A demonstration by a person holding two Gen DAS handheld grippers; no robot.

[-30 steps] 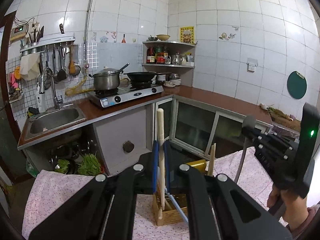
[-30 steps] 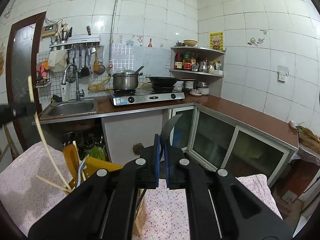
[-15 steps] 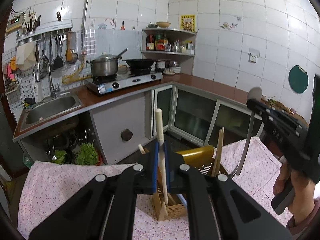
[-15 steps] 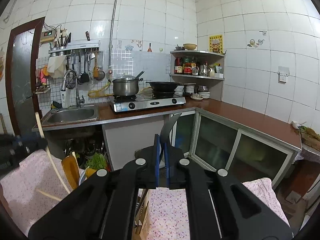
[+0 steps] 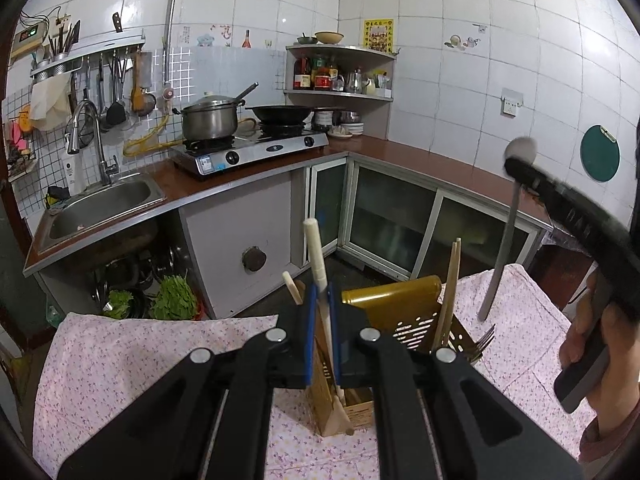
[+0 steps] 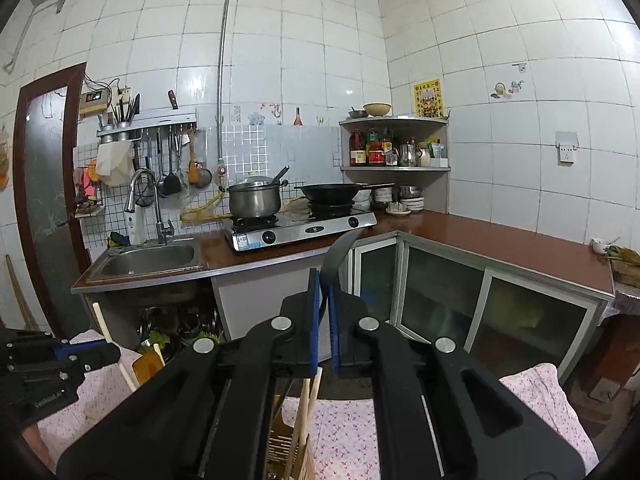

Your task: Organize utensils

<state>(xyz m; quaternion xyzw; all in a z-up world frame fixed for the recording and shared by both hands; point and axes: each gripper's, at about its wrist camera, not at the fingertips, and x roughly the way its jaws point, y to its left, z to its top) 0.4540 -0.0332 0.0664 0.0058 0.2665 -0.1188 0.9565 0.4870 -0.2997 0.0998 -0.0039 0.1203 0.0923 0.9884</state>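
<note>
While the left hand-held gripper (image 5: 322,332) is clamping a cream-handled utensil (image 5: 316,256) between its blue pads, the handle is sticking up past the fingertips and its lower end is reaching down into the wooden utensil holder (image 5: 352,408) on the floral-clothed worktop (image 5: 132,356). Off to the right, the right hand-held gripper (image 6: 323,320) is pinching a black-headed utensil (image 6: 340,256), whose grey shaft (image 5: 500,256) is hanging down just beside the holder.
</note>
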